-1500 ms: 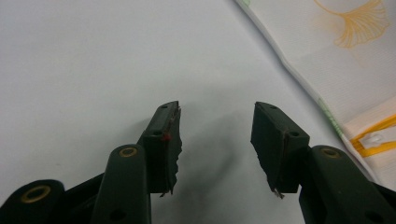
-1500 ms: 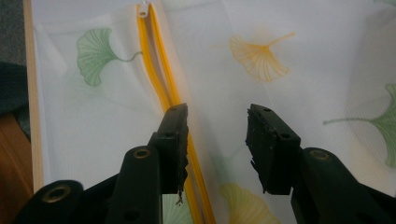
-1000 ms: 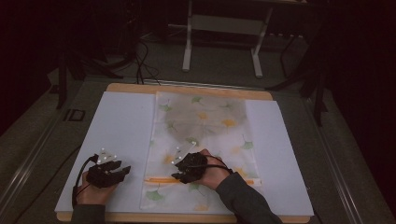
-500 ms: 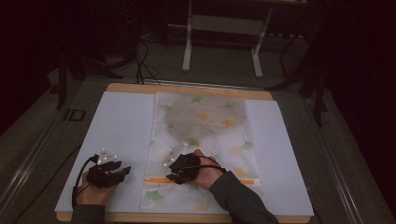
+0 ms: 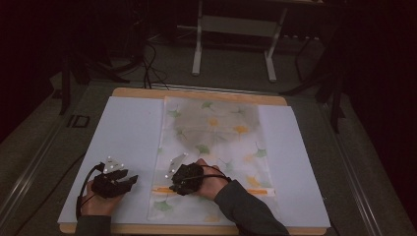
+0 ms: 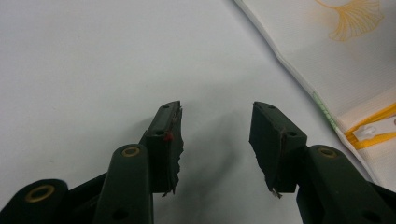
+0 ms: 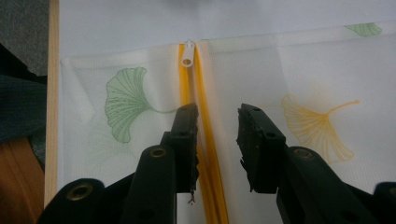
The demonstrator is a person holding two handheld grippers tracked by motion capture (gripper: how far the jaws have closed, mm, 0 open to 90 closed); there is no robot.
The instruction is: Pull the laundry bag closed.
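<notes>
In the high view a white bag (image 5: 216, 147) printed with green and yellow leaves lies down the middle of a white sheet (image 5: 128, 132) on the table (image 5: 196, 93). The right gripper (image 5: 173, 183) sits over the bag's lower left part, just above an orange zip (image 5: 246, 191) that runs across the bag near the bottom of the frame. The left gripper (image 5: 132, 179) rests on the sheet at lower left, just beside the bag's left edge.

In the right gripper view the zip (image 7: 205, 154) runs up the centre of the frame to a white pull (image 7: 187, 53) near the top. The right gripper (image 7: 217, 122) has been narrowing its jaws, which stand part-way apart above the fabric, the zip by the left jaw; no pad presses on it.

In the left gripper view the left gripper (image 6: 215, 120) stands with jaws wide apart over the bare sheet (image 6: 93, 60), nothing between them; the bag (image 6: 345, 60) fills the upper right corner, its pull (image 6: 369, 132) at right edge
</notes>
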